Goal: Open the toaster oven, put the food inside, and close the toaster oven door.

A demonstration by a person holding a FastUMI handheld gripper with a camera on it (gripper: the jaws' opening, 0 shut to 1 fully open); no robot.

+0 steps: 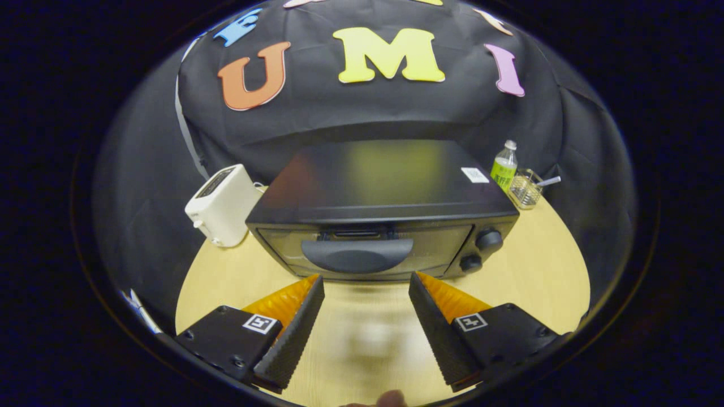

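While door sits shut, toaster oven (384,215) stands square on bench (537,277), just beyond the tips of the tongs (366,282). Door handle (357,254): broad curved bar across upper front of glass door, centred between the two fingers and slightly ahead of them. Two knobs (481,249) stacked at right of door. No food seen on bench or through glass; interior too dark to tell. Closed door fits either a stage ahead of opening or one after closing; cannot settle which.

Handling, judged: oven body boxy, metal, likely heavy enough to stay put under a gentle pull; door probably hinged at bottom edge, stiff, swings down. Handle looks smooth and possibly slippery, so best hold is at its middle, fingers above and below the bar. Glass pane fragile; avoid knocking.

Tongs spread wide, nothing between fingers, bare bench below them.

Further out: white toaster (222,204) at oven's left, close beside. Bottle (503,167) and small wire basket (526,191) behind oven's right rear corner.
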